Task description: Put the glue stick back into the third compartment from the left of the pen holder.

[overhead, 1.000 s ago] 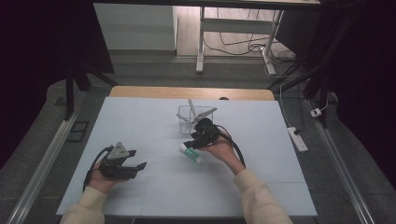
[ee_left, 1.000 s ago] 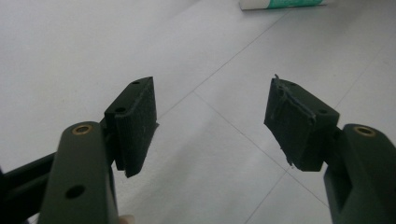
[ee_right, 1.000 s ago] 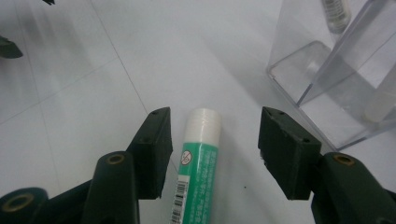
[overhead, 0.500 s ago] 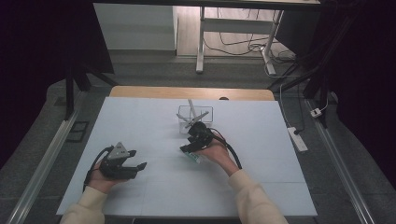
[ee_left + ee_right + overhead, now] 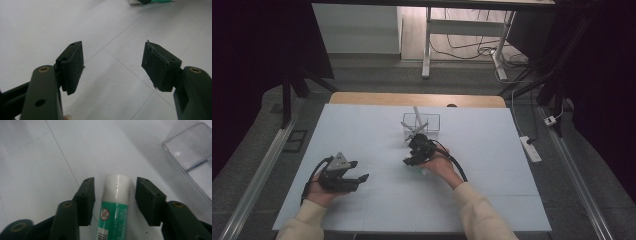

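A green glue stick (image 5: 115,202) with a white cap lies flat on the pale table (image 5: 492,165). My right gripper (image 5: 115,195) straddles it, one black pad on each side of the cap with a thin gap at both sides. The jaws have just been closing around the stick and the pads are not pressing on it. In the high view the right gripper (image 5: 411,160) sits low at mid table over the glue stick (image 5: 420,170). My left gripper (image 5: 360,170) rests at the left, held open with nothing between its pads (image 5: 72,65).
A clear plastic box (image 5: 432,120) with white sticks poking out stands just behind the right gripper; its corner (image 5: 190,152) is close at the right gripper view's upper right. The table's wooden far edge (image 5: 417,99) runs along the back.
The right gripper has come down and a little toward the person, settling over the glue stick, and its jaws have narrowed. The left gripper has stayed where it was.
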### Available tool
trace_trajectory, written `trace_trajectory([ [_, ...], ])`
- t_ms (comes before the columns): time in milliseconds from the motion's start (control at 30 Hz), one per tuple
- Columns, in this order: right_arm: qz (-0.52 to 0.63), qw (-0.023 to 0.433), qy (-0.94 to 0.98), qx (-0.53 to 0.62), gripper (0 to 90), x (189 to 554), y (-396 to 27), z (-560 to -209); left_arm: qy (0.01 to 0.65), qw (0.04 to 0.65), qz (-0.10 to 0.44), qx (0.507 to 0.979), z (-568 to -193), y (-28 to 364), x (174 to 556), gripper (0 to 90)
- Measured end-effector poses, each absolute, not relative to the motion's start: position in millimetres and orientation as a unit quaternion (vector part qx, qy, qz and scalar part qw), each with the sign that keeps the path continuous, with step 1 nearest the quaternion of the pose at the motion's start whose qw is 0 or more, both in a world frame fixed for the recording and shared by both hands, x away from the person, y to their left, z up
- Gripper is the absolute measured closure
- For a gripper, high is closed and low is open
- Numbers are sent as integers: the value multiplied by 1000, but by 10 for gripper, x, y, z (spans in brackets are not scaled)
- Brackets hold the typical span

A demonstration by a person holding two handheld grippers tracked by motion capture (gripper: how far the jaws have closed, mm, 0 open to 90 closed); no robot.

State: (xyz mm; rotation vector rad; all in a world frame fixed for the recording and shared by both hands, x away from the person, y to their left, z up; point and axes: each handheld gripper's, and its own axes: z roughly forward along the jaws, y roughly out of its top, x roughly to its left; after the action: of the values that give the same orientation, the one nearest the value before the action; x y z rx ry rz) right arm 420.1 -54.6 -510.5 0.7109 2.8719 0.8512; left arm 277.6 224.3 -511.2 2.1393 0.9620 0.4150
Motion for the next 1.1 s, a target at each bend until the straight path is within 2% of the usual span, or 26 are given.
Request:
trace_trajectory([
  [333, 264, 25, 936, 232, 639, 4192, -521, -5134, 375, 370, 162, 834, -5115, 2243, 2778, 343],
  [1100, 325, 37, 912, 249, 647, 4136, -749, -4880, 376, 370, 162, 834, -5114, 2245, 2778, 343],
])
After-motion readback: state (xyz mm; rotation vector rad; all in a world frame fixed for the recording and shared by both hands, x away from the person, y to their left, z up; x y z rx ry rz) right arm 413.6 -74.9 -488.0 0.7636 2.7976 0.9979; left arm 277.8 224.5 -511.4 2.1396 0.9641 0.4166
